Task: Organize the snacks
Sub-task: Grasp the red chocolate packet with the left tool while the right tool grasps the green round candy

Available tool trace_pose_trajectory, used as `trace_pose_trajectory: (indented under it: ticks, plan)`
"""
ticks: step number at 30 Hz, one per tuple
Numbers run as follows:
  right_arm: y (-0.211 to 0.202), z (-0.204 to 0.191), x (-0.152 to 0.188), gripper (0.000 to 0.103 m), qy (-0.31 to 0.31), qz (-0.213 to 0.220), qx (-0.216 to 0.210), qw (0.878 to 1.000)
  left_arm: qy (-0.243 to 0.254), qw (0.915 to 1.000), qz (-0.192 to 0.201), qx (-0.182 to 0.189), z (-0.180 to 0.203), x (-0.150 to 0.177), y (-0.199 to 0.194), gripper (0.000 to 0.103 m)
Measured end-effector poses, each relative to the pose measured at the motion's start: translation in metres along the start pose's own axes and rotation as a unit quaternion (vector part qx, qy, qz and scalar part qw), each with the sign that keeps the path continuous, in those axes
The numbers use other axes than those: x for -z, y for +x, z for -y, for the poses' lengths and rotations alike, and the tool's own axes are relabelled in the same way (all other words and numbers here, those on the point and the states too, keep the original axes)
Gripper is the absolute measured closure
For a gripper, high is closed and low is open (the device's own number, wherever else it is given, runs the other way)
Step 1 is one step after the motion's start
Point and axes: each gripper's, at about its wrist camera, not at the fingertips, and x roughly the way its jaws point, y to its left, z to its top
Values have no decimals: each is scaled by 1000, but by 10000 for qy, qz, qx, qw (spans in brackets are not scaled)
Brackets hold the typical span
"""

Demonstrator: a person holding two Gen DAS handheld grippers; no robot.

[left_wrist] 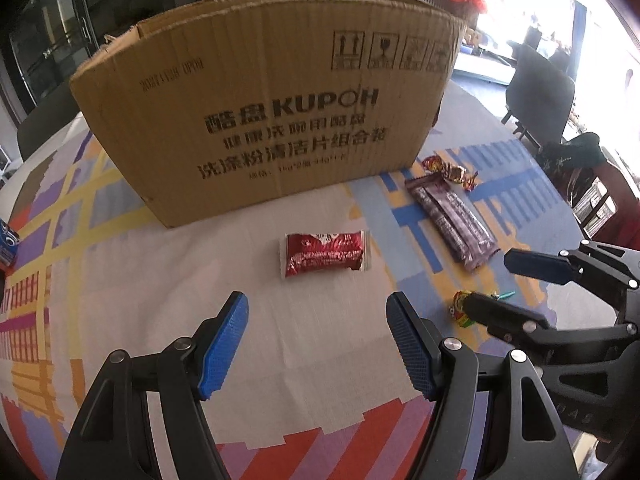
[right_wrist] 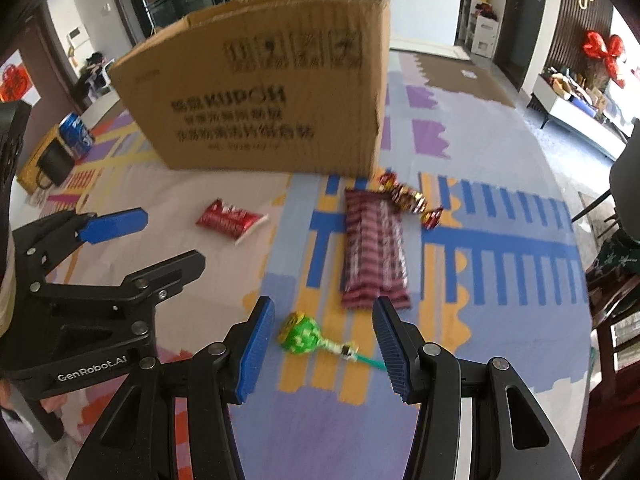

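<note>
brown box (left_wrist: 256, 120) | red packet (left_wrist: 326, 254) | green lollipop (right_wrist: 300, 334) | blue-padded tongs (left_wrist: 316, 344)

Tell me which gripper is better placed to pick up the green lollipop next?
Right. The right gripper is open with the green lollipop lying between its fingers; the left gripper faces the red snack packet instead.

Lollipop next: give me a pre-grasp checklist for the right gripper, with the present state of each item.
1. Right gripper open: ok, fingers spread wide.
2. Lollipop between the fingers: ok, its green head lies nearer the left finger, the stick points toward the right finger.
3. Nothing held already: ok, both grippers hold nothing.
4. Left gripper out of the way: ok, it faces the red snack packet, apart from the lollipop.
5. Purple bar pack clear of the grasp: ok, it lies just beyond the fingertips.
6. Cardboard box has room inside: cannot tell, only its outer wall shows.
</note>
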Motion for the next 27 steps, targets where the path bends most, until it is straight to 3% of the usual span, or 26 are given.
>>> trace_pose_trajectory:
  ticks: [17,21,27]
  plan:
    - [24,-8,10,51,-38,-256,55,9997,104,9998,-167,45,1,-22,41,31]
    - [26,-7,10,71,20,-243,56,9997,44,9997,-223,46,-1,-27,47,31]
    - [27,-3,7,76,152,-187,20,9997,-9,9997,-253,68,-4,-30,53,32]
